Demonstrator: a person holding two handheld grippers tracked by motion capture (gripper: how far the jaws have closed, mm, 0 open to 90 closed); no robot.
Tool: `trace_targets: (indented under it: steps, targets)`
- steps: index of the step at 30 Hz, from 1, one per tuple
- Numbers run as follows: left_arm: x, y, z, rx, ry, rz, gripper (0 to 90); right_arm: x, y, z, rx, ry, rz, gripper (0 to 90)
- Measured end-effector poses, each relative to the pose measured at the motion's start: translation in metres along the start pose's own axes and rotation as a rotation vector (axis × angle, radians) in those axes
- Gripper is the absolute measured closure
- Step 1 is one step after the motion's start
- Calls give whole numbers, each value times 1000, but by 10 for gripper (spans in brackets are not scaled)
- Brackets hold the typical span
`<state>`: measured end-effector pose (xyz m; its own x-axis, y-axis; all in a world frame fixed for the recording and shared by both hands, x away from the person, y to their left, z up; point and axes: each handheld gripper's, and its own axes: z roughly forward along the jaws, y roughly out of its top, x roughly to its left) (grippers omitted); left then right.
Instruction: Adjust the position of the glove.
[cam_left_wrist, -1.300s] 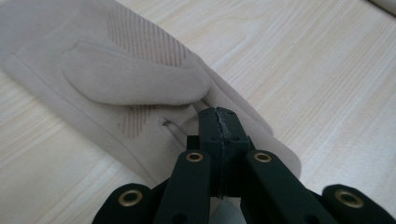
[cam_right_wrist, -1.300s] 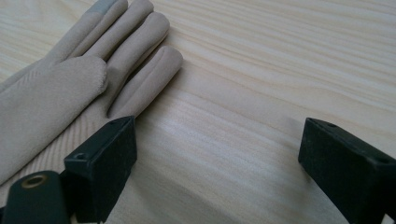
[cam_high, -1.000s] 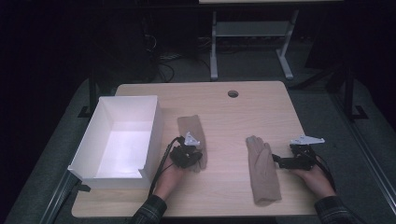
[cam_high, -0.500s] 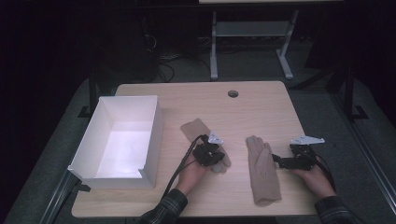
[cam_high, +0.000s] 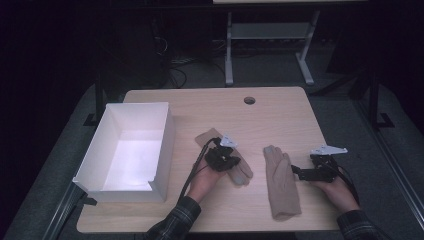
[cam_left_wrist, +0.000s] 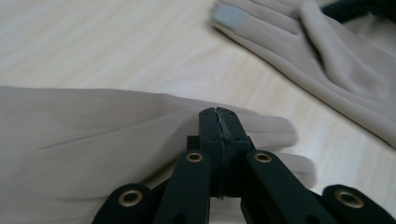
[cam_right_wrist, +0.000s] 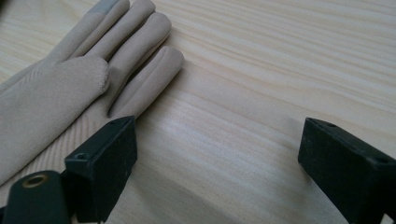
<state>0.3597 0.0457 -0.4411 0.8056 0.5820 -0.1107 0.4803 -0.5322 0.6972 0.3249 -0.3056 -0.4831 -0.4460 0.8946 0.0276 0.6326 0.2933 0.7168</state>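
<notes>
L gripper jaws pinched on left glove, near right glove.

The left gripper is dragging the tan knit glove on the left across the light wooden table, moving it rightward and a bit toward the person, away from the open white cardboard box. A second ago that glove was lying close to the box; now it's sitting near the other tan glove. In the left gripper view the jaws are pressed together on the glove's fabric. The left forearm in the plaid sleeve is coming further in too.
</notes>
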Motion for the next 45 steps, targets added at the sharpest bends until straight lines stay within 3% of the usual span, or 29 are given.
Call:
trace_targets:
  steps: [10,12,16,20,24,29,36,45]
  targets:
    - [48,-1,-20,-43,140,-84,896,0,0,0,0,1,-1,113]
    - [62,-4,-20,-24,193,-91,896,0,0,0,0,1,-1,113]
    - [73,-8,-17,-5,235,-110,896,0,0,0,1,3,-2,113]
    - [81,-16,-8,55,272,-124,895,0,0,0,1,3,-3,112]
    - [78,-19,-8,69,270,-121,896,0,0,0,1,3,-3,113]
    - [67,-27,-12,78,265,-130,896,0,0,0,1,3,-3,113]
    - [50,-36,-21,102,249,-113,896,0,0,0,1,3,-4,113]
    - [20,-49,-31,127,211,-79,896,0,0,0,2,3,-2,113]
